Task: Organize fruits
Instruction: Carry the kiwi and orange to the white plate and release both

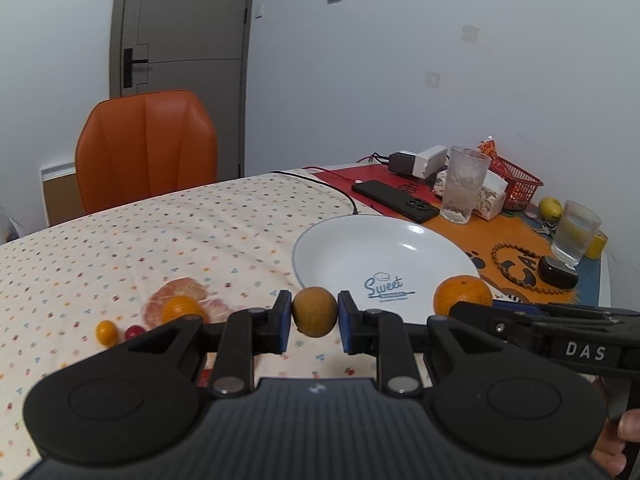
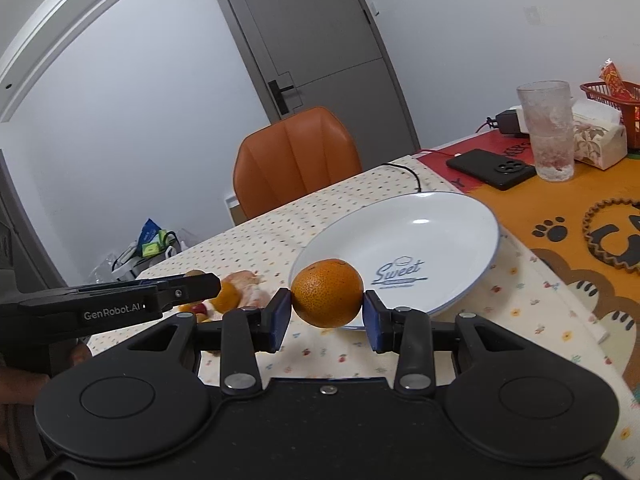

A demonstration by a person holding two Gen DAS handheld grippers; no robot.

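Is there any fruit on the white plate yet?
No, the white plate shows only its printed logo; the orange is held in front of it between the right gripper's fingers.

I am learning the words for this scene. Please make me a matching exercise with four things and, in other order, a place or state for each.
Things:
1. brown fruit
2. orange
3. white plate
4. black phone

Places or states:
A. lies on the red mat, cable plugged in
B. held in the left gripper
C. empty, on the dotted cloth
D. held in the right gripper

Pairs: 1-B, 2-D, 3-C, 4-A
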